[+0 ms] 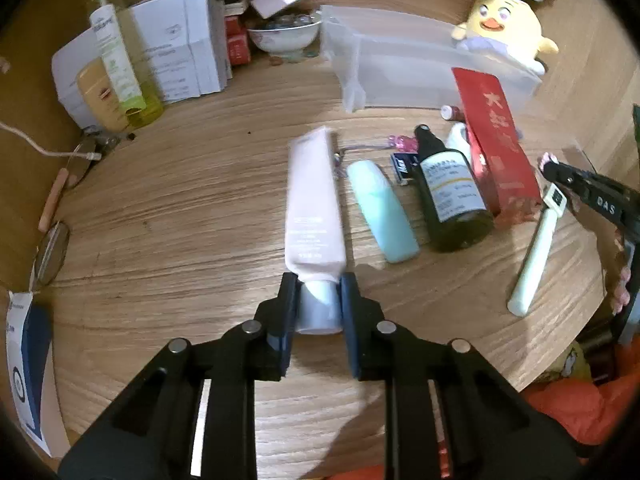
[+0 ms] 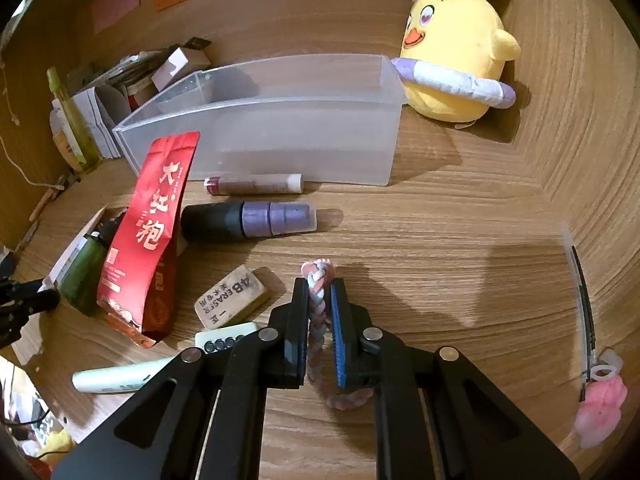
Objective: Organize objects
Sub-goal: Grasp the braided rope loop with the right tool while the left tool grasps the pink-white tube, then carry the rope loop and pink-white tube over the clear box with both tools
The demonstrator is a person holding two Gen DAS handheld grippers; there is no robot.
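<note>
In the left wrist view my left gripper (image 1: 319,282) is shut on the white cap of a pale pink tube (image 1: 314,200), whose body points away over the wooden desk (image 1: 180,220). In the right wrist view my right gripper (image 2: 319,286) is shut on a braided pink, white and blue band (image 2: 318,274). The band's loop hangs out below the pads (image 2: 338,340). A clear plastic bin (image 2: 256,136) stands behind, its open top showing nothing inside. The right gripper's tip (image 1: 550,162) also shows at the right edge of the left wrist view.
Beside the pink tube lie a mint tube (image 1: 380,208), a dark bottle (image 1: 452,196), a red tea pouch (image 1: 496,148) and a white stick (image 1: 532,256). Near the bin are a purple-capped bottle (image 2: 248,220), a lip tube (image 2: 252,184), an eraser (image 2: 230,296) and a yellow plush chick (image 2: 452,48).
</note>
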